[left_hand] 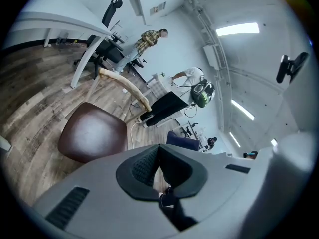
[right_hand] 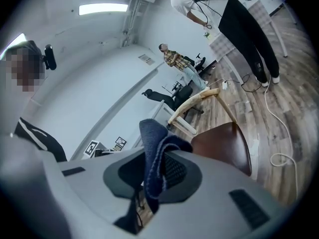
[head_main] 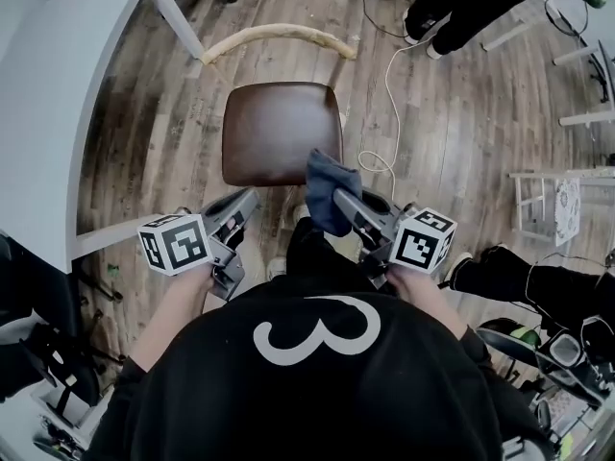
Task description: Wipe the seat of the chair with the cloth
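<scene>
A chair with a glossy dark brown seat (head_main: 281, 133) and a curved pale wooden backrest (head_main: 279, 36) stands on the wood floor in front of me. My right gripper (head_main: 338, 197) is shut on a dark blue cloth (head_main: 331, 188), which hangs bunched over the seat's near right corner. In the right gripper view the blue cloth (right_hand: 154, 156) is pinched between the jaws, with the seat (right_hand: 224, 146) beyond. My left gripper (head_main: 242, 206) is shut with nothing in it, held just off the seat's near left edge. The brown seat (left_hand: 92, 136) lies ahead in the left gripper view.
A white desk (head_main: 67, 84) runs along the left. A white cable (head_main: 384, 113) loops on the floor right of the chair. A person in dark trousers (head_main: 461, 8) stands behind it. White furniture (head_main: 553, 205) is at the right.
</scene>
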A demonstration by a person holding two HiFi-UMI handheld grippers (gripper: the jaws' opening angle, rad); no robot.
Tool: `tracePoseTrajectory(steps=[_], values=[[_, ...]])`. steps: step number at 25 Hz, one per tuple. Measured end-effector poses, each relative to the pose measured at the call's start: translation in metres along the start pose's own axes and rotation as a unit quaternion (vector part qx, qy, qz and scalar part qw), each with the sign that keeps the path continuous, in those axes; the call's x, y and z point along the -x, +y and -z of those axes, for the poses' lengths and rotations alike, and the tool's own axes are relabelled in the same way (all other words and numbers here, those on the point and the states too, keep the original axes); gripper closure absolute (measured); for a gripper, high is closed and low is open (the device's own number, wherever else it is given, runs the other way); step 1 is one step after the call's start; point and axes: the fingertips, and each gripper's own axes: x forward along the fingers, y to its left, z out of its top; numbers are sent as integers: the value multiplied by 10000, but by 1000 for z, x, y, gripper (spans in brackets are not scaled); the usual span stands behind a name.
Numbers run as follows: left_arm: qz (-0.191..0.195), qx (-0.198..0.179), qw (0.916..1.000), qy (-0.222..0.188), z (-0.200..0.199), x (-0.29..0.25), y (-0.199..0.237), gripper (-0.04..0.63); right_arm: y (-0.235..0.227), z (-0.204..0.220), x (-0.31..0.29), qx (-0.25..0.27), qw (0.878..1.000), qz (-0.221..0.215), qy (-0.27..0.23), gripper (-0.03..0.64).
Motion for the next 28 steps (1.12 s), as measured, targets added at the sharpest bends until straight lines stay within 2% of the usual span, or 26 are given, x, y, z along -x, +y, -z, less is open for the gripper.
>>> tracePoseTrajectory(steps=[4, 7, 14, 18, 22, 28], values=[[-295, 285, 9991, -105, -22, -31, 21, 583, -33, -12, -26, -53, 9995, 5, 306, 563], [-419, 446, 9980, -130, -23, -48, 32, 583, -55, -8, -41, -92, 9982, 2, 600, 563], [-666, 641, 9957, -105, -26, -67, 65, 583, -84, 7, -78, 487, 9901, 90, 1317, 563], [-796, 585, 9951, -11, -36, -76, 95, 583, -98, 17, -108, 535, 9861, 207, 1562, 563], [-1074, 288, 9935, 258, -34, -81, 139, 583, -118, 40, -135, 550, 9793, 396, 1910, 563], [-1108, 469, 9912, 542, -30, -87, 185, 583, -139, 77, -172, 430, 9681, 553, 2404, 563]])
